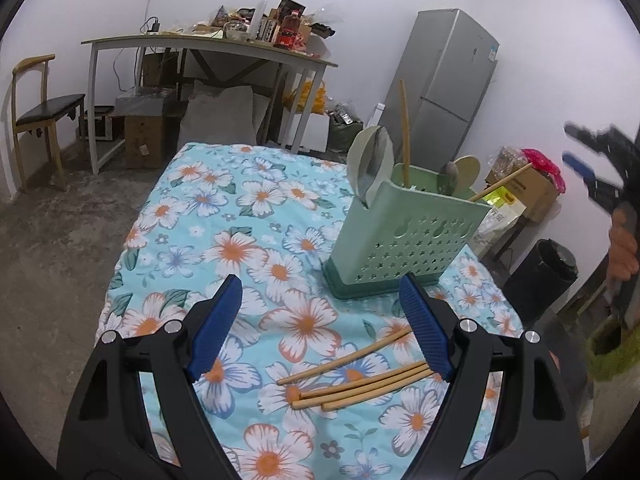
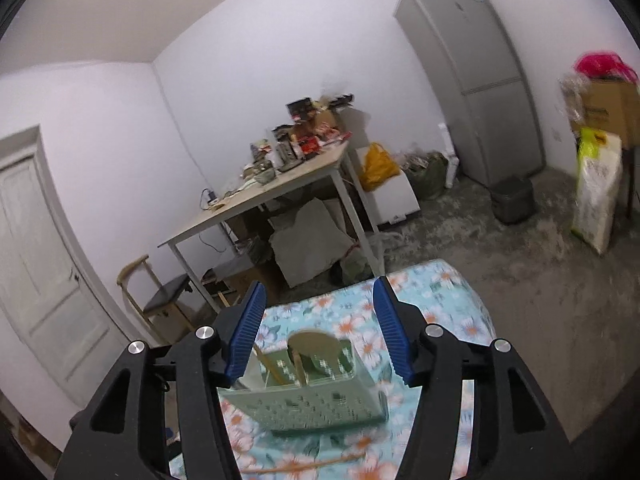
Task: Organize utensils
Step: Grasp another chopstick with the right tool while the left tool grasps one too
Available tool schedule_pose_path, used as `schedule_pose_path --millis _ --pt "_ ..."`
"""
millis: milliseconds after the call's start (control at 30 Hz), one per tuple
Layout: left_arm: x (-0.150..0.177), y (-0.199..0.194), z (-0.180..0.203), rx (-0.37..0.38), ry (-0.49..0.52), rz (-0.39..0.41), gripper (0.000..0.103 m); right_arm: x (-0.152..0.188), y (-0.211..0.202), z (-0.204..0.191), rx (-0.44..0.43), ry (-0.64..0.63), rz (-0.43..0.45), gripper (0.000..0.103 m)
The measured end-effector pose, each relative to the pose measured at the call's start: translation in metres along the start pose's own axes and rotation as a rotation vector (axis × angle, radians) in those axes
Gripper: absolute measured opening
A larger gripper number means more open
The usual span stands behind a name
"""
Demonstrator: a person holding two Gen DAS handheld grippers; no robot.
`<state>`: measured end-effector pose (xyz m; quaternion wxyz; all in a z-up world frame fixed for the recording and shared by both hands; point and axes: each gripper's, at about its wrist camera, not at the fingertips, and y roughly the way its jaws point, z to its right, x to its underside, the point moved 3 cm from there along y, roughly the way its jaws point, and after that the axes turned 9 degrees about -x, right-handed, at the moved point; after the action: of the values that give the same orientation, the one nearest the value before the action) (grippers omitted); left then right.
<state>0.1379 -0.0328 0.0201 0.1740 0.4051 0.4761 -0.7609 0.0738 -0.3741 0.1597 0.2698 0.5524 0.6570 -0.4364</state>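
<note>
A green perforated utensil holder stands on the floral-cloth table. It holds a pale ladle, a wooden spoon and chopsticks. Several wooden chopsticks lie loose on the cloth in front of it. My left gripper is open and empty, low over the cloth just above the loose chopsticks. My right gripper is open and empty, raised above the holder; it also shows blurred at the right edge of the left wrist view. One chopstick lies in front of the holder.
A grey fridge stands behind the table. A cluttered desk and a wooden chair stand at the back. Boxes and bags and a black bin stand to the right. A white door is at the left.
</note>
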Motion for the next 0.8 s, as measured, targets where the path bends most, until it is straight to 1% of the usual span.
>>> schedule_pose_path --millis 100,200,300,367,467,533,667,800 --pt "0.0 0.001 0.003 0.013 0.013 0.003 0.077 0.027 -0.015 0.011 0.023 0.068 -0.046 0.055" --pt "0.0 0.005 0.005 0.024 0.025 -0.005 0.077 0.061 -0.022 0.025 0.01 0.181 -0.12 0.055" --pt "0.001 0.008 0.005 0.036 0.03 -0.012 0.077 0.112 -0.016 0.038 -0.016 0.335 -0.239 0.055" --pt "0.002 0.012 0.006 0.041 0.031 -0.023 0.077 0.141 -0.01 0.044 -0.036 0.434 -0.301 0.055" --pt "0.003 0.015 0.009 0.056 0.038 -0.038 0.077 0.188 0.001 0.055 -0.079 0.618 -0.369 0.055" --pt "0.004 0.015 0.011 0.061 0.049 -0.039 0.077 0.213 0.007 0.058 -0.094 0.7 -0.4 0.053" --pt "0.003 0.012 0.014 0.065 0.067 -0.028 0.077 0.242 0.022 0.063 -0.098 0.804 -0.45 0.046" --pt "0.003 0.011 0.013 0.064 0.06 -0.028 0.077 0.256 0.037 0.064 -0.085 0.835 -0.493 0.04"
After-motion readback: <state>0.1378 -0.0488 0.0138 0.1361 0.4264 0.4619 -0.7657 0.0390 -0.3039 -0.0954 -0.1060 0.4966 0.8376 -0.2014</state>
